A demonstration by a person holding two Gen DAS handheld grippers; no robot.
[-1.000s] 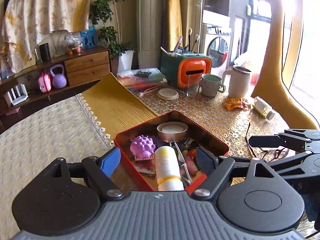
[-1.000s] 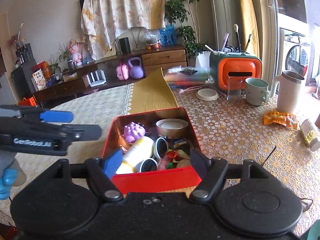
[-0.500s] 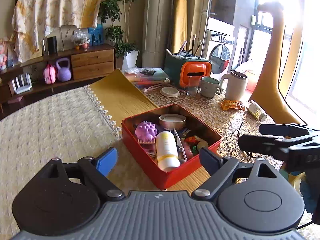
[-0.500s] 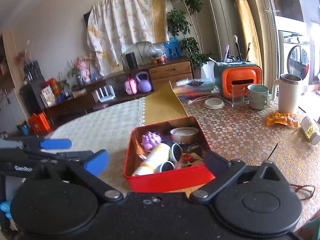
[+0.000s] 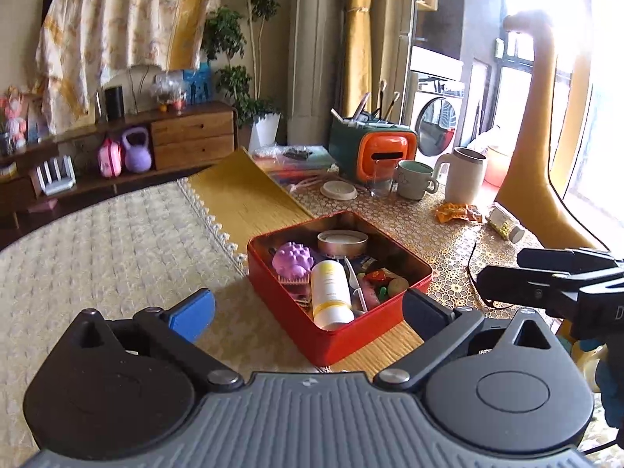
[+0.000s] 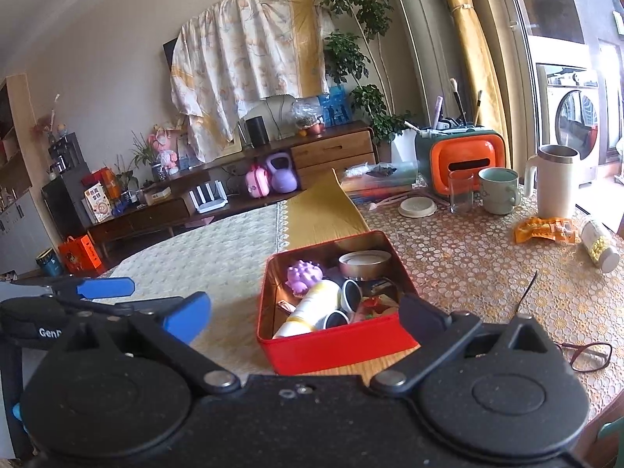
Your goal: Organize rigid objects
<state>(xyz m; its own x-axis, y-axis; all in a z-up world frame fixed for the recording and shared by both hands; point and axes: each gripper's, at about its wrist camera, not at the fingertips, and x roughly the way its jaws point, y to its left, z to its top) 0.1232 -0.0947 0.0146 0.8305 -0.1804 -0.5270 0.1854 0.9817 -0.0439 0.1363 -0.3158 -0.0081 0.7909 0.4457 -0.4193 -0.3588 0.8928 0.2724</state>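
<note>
Tin's pretty much packed, both grippers empty

The red tin (image 5: 335, 335) sits on the table where the cream cloth meets the yellow runner, and it's already loaded: purple spiky toy (image 5: 292, 259), white-and-yellow bottle (image 5: 329, 292), a round metal tin (image 5: 342, 242), a plastic spoon and some small colourful bits. Left gripper (image 5: 308, 308) and right gripper (image 6: 304, 310) both hang just short of it, jaws spread wide, holding nothing. I'd say most of the sorting is done. Possibly left over: a pill bottle (image 6: 598, 243) lying on its side, an orange snack packet (image 6: 546, 230) and glasses (image 6: 585, 355), all well apart from the tin. No lid in sight.
</note>
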